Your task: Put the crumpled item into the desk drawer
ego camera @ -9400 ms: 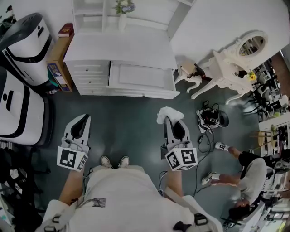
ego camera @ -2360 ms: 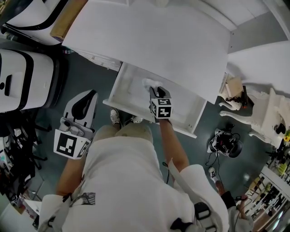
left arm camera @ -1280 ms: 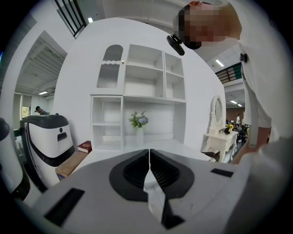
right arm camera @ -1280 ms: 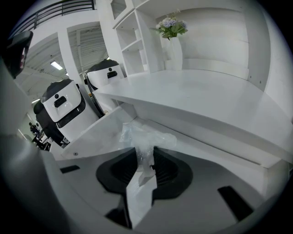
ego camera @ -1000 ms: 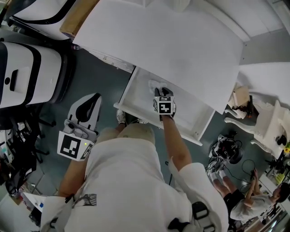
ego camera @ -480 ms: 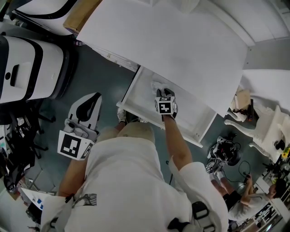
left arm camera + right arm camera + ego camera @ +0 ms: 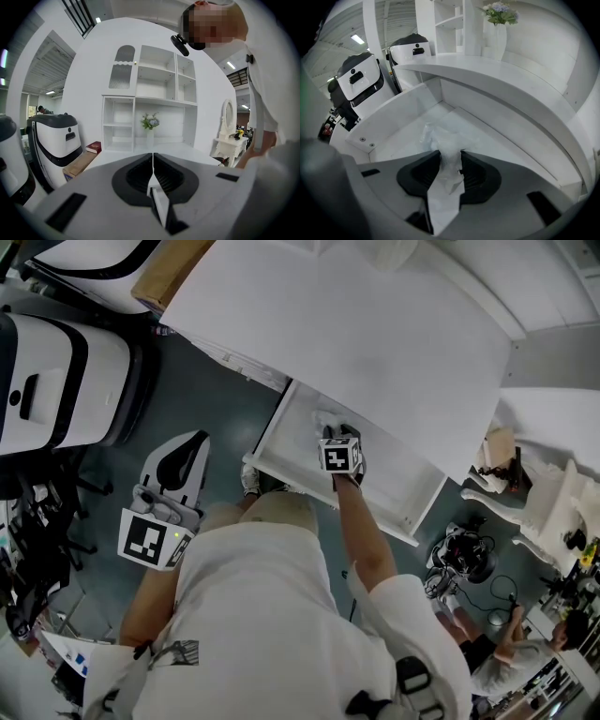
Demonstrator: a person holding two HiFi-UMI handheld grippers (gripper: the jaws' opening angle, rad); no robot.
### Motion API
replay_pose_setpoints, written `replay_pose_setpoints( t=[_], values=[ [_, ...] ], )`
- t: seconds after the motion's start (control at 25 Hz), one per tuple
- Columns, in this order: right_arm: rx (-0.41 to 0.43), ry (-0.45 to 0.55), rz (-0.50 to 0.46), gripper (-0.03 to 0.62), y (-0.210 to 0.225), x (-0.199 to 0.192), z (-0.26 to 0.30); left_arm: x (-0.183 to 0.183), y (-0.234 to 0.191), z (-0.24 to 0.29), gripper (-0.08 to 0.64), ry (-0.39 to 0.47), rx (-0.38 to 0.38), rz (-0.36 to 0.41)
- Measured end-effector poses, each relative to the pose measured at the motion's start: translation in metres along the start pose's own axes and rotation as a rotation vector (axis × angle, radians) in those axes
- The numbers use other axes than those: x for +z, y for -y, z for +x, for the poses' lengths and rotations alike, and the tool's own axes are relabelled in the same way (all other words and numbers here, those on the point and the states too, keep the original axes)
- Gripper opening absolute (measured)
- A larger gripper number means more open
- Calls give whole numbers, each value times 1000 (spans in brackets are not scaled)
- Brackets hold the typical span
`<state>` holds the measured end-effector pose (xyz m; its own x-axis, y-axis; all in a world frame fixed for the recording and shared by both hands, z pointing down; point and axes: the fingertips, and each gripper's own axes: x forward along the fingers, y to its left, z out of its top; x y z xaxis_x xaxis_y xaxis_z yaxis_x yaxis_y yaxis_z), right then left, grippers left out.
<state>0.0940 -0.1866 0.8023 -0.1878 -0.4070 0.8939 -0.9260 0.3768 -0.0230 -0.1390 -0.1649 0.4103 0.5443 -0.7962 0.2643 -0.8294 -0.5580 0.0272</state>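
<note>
The right gripper (image 7: 333, 432) has sunk into the open drawer (image 7: 487, 136) and now its jaws are easing apart, the crumpled item (image 7: 440, 140) still between them on the drawer floor. That looks like the release. The left gripper (image 7: 152, 173) hangs closed and empty.

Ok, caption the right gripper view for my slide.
Right claw opening around the crumpled item inside the open desk drawer.

The right gripper (image 7: 334, 432) reaches into an open white desk drawer (image 7: 394, 486). Its jaws are opening around a crumpled white item (image 7: 325, 418).
</note>
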Motion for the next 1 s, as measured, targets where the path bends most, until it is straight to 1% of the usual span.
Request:
replay_pose_setpoints(
  t=[0.16, 0.36, 0.52, 0.64, 0.8, 1.0],
  values=[
    [-38, -23, 47, 155, 2, -1, -1, 3, -3, 1, 20, 12, -19, 0],
    [-47, -21, 141, 270, 15, -5, -3, 8, 2, 9, 20, 22, -64, 10],
    [-48, -20, 174, 324, 23, -7, -2, 5, 9, 12, 20, 17, -96, 12],
    [-30, -11, 203, 370, 22, -7, -8, 3, 11, 12, 20, 14, -114, 12],
    [-21, 41, 258, 385, 16, -1, -28, 4, 13, 16, 20, 27, -141, 3],
    [-39, 87, 302, 385, 16, -4, -54, 7, 28, 19, 20, 59, -196, -3]
  ],
)
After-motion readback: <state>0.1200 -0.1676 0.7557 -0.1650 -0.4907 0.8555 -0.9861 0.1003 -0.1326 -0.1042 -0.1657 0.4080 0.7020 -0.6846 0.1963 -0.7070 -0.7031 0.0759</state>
